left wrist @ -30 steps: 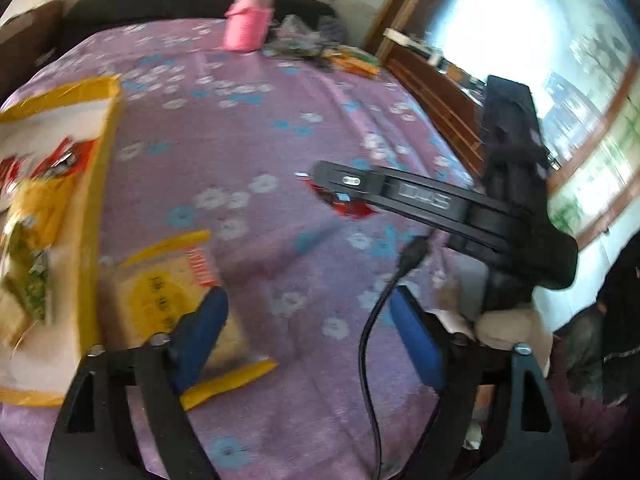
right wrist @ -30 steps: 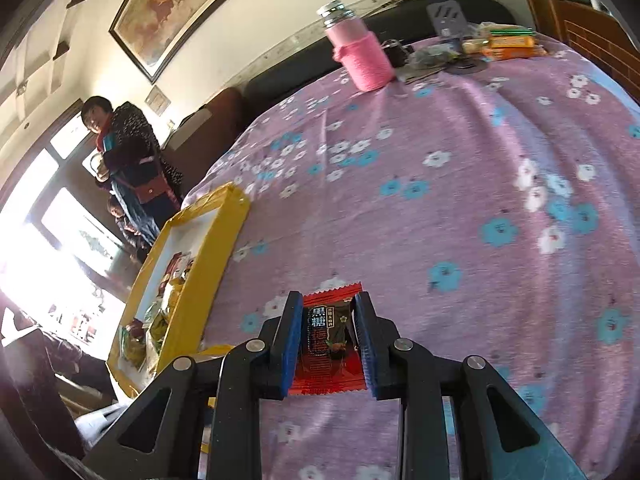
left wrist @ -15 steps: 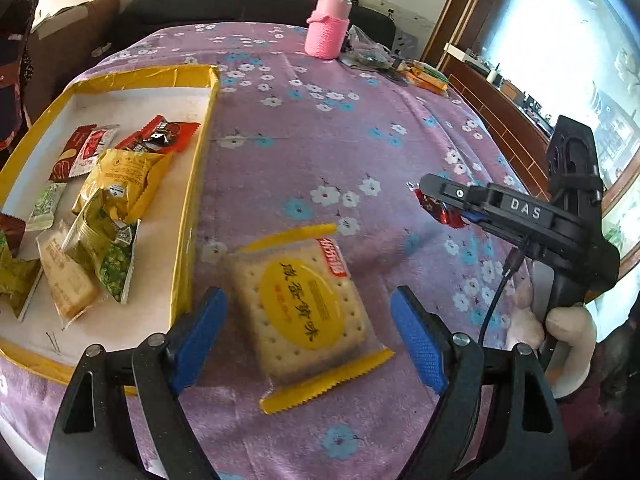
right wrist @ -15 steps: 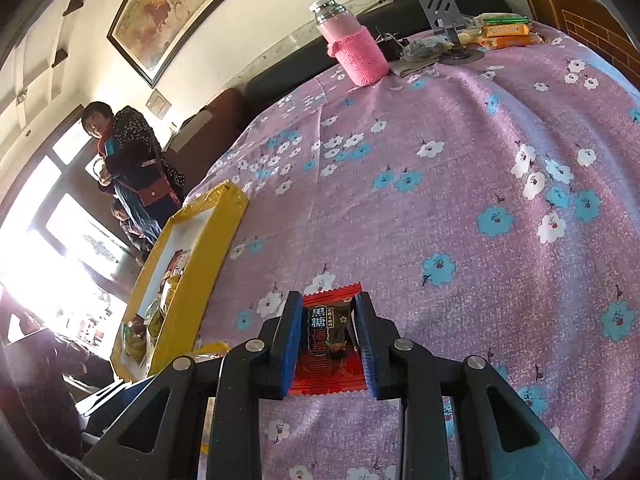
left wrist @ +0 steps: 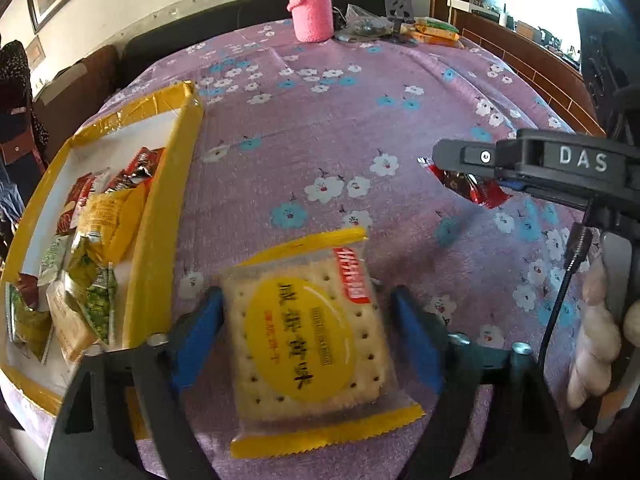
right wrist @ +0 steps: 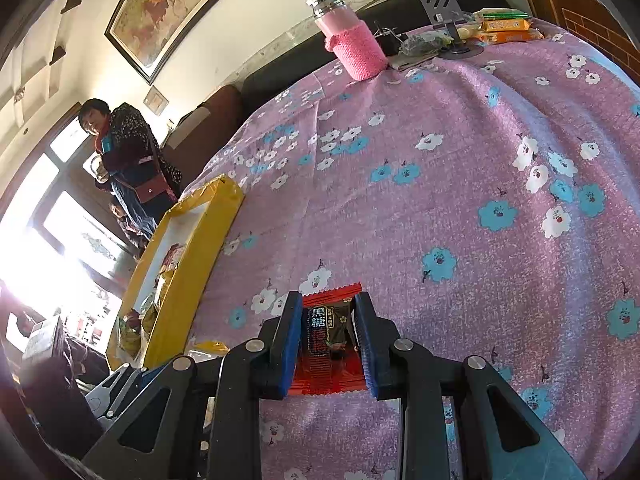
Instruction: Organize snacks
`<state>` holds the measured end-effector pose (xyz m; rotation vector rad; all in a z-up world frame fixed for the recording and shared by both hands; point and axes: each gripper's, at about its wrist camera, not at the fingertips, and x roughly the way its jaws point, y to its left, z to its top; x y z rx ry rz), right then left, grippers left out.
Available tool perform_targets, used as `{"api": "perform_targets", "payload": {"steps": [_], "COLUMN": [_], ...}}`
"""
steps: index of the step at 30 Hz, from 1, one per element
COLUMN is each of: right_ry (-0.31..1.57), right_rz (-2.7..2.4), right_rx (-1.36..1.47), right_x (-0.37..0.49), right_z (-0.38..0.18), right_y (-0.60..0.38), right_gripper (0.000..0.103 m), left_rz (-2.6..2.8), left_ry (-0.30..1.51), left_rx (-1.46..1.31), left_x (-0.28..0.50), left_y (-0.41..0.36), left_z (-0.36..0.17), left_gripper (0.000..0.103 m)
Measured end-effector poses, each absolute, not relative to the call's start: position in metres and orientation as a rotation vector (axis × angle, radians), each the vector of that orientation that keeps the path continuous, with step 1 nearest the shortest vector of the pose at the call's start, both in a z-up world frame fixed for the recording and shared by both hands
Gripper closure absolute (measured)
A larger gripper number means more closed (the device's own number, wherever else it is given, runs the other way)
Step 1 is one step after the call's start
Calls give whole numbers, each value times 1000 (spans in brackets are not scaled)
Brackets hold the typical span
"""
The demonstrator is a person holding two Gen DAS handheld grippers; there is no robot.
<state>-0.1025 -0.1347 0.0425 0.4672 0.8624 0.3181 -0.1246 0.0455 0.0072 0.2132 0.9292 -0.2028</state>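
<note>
We are working over a purple floral tablecloth [left wrist: 340, 128]. Our left gripper [left wrist: 308, 332] is standing spread wide, its 2 blue pads flanking the cracker packet [left wrist: 312, 340], which is lying flat on the cloth. The left pad [left wrist: 200, 332] is sitting right at the packet's edge; the right pad is standing slightly apart from it. Nothing is clamped yet.

Our right gripper [right wrist: 326, 340] is clenched on the red candy packet [right wrist: 328, 344], gripping it by both long sides between its blue pads. In the left wrist view, this gripper [left wrist: 452, 160] is holding the same packet [left wrist: 476, 188] over the cloth, well to the right of the cracker packet.

The yellow tray [left wrist: 160, 240] is sitting just to the left of the cracker packet, and it is holding several wrapped snacks [left wrist: 100, 240]. At the far end of the table, a pink bottle [left wrist: 312, 12] is standing upright beside a cluster of small items [left wrist: 432, 32]. A bystander [right wrist: 124, 148] is standing beyond the tray.
</note>
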Motion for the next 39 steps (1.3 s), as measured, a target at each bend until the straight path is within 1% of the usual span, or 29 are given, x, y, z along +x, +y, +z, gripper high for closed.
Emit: {"api": "perform_targets", "payload": {"steps": [1,5,13,19,29,39], "right_ry": [863,862,830,803,763,770], "right_rz": [317,321,324,330,381,515], "right_rx": [464,450,397,376,282,175], "right_x": [-102,-102,-106,-113,-125,-113], "right_z": [42,41,49,60,86,110], "right_y": [-134,-132,-126,-122,-91,-19], "right_gripper": [75,75,76,76,76,76], "left_rz": [-210,-247,-289,-262,-146,-14], "left_ry": [929,929,858,808,758,758], "left_rx": [197,90,14,-61,-139,-231], "left_x": [-124,-124,-141,-146,-148,-146], "left_y": [50,64,72,102,161,230], "left_z": [10,20,46,69,78,70], "left_gripper": [34,34,34,34,34,34]}}
